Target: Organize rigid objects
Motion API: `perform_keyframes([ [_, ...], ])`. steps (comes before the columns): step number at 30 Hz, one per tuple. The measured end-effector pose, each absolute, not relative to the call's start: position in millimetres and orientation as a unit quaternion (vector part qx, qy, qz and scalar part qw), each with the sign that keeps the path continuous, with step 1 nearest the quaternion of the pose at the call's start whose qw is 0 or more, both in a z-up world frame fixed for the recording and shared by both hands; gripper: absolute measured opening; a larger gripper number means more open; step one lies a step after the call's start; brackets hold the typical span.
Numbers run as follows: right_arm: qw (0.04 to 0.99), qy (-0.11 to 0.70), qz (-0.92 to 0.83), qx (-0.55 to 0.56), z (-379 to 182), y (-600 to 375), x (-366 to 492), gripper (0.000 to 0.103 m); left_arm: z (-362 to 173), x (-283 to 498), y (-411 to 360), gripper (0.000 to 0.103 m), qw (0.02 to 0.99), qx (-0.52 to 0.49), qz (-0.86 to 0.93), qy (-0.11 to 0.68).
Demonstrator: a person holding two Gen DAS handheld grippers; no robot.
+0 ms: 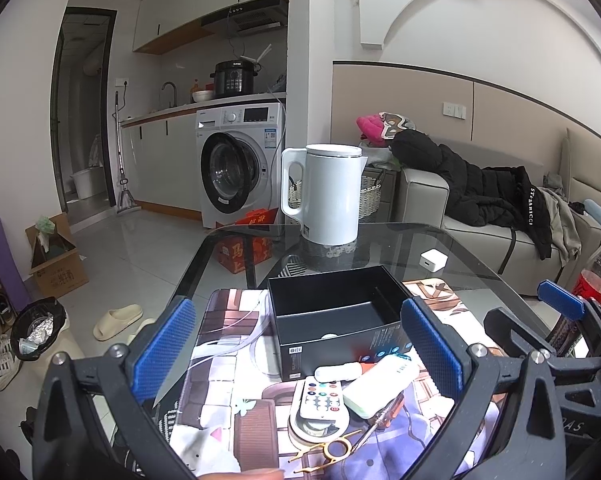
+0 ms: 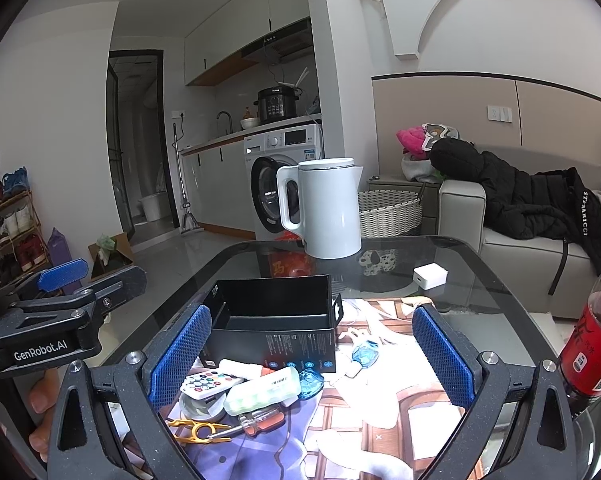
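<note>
An open black box (image 1: 332, 312) stands on a printed mat (image 1: 228, 392) on the glass table; it also shows in the right wrist view (image 2: 276, 324). In front of it lies a pile: a white remote (image 1: 320, 396) (image 2: 208, 384), a pale green case (image 1: 380, 386) (image 2: 260, 392), a white tube (image 1: 338, 372), a red-handled screwdriver (image 2: 256, 424) and a yellow tool (image 1: 332, 450) (image 2: 198, 430). My left gripper (image 1: 300, 360) is open and empty above the pile. My right gripper (image 2: 312, 356) is open and empty above the mat, right of the pile.
A white kettle (image 1: 332, 196) and a small white charger (image 1: 433, 259) stand behind the box. A red drink bottle (image 2: 592, 344) stands at the table's right edge. Blue plastic pieces (image 2: 364, 354) lie on the mat. A sofa (image 2: 520, 248) is to the right.
</note>
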State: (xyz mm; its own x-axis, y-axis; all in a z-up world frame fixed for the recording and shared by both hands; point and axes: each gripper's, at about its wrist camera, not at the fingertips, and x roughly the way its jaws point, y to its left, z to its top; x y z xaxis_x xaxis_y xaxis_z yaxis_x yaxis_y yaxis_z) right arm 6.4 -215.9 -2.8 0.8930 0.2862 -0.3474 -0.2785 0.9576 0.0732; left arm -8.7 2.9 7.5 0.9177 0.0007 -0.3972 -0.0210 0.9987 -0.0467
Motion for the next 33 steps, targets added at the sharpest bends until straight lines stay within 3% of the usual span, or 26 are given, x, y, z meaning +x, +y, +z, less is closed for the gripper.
perform_keyframes([
  [14, 0.972, 0.185, 0.144, 0.003, 2.9, -217.9, 13.6, 0.103, 10.1, -5.8, 1.3, 0.103, 0.978, -0.021, -0.006, 0.208],
  [28, 0.904, 0.38, 0.193, -0.037, -25.9, -214.2, 73.7, 0.102, -28.0, 37.7, 0.7, 0.103, 0.922, -0.012, -0.037, 0.384],
  [33, 0.871, 0.446, 0.204, -0.02, -53.2, -207.9, 97.6, 0.085, -52.6, 50.9, -7.6, 0.099, 0.893, 0.012, -0.05, 0.446],
])
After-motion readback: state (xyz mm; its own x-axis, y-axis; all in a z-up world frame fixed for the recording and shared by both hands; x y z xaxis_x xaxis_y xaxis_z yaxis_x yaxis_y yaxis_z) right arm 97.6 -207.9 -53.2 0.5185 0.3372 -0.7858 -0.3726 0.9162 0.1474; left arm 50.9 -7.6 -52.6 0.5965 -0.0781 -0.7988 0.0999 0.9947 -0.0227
